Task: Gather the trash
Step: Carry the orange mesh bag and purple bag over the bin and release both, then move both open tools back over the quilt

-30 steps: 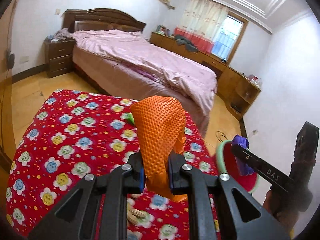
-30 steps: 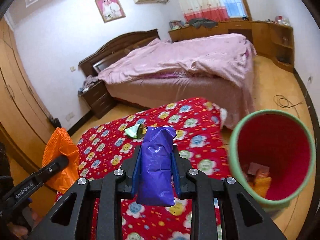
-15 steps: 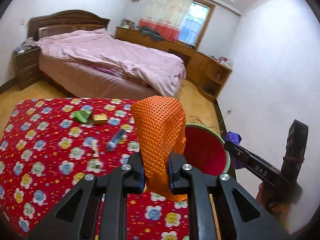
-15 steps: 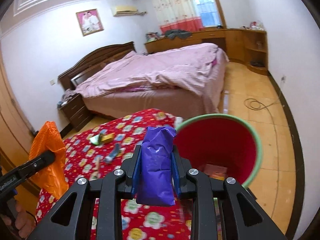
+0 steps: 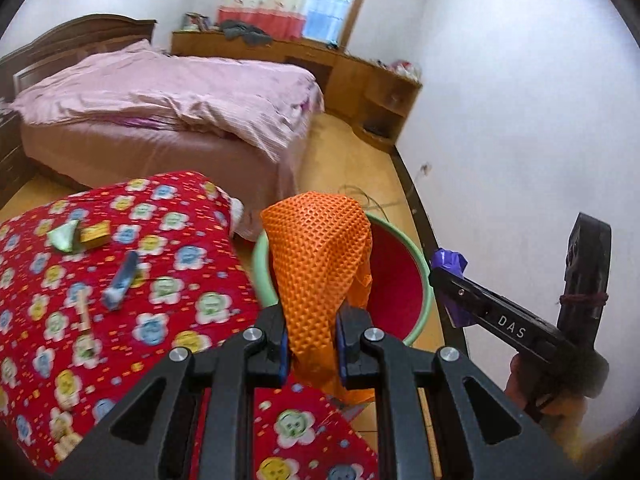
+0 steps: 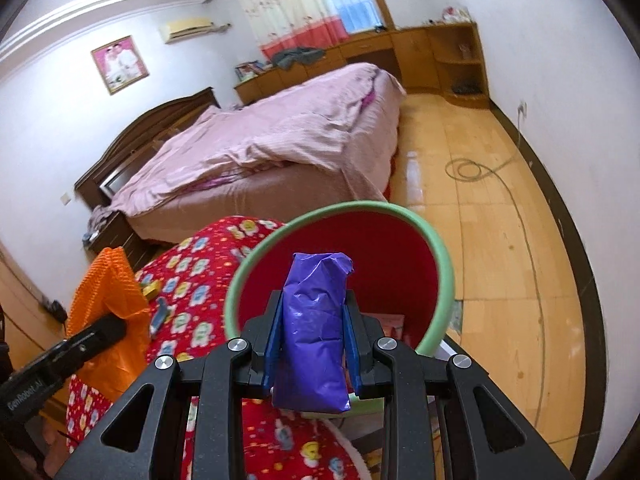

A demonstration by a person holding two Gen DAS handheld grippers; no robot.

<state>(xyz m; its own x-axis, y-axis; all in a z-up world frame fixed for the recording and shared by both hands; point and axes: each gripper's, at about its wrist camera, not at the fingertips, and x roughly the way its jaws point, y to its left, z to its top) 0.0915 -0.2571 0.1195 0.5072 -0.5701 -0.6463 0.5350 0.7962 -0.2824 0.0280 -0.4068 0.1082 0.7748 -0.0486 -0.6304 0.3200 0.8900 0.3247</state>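
Your left gripper (image 5: 311, 350) is squeezing the orange net bag (image 5: 316, 264), your right gripper (image 6: 311, 354) squeezes the purple wrapper (image 6: 314, 332). Both hang near the red bin (image 6: 436, 256) w/ green rim, prob. so they drop in.

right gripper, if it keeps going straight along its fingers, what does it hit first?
Most likely the bin: the right gripper, shut on the purple wrapper, points into its red interior, so the inner wall or the trash at the bottom comes first. Depth is hard to judge through the fisheye.

Pink-covered bed (image 5: 168, 96), wooden floor (image 6: 500, 208)
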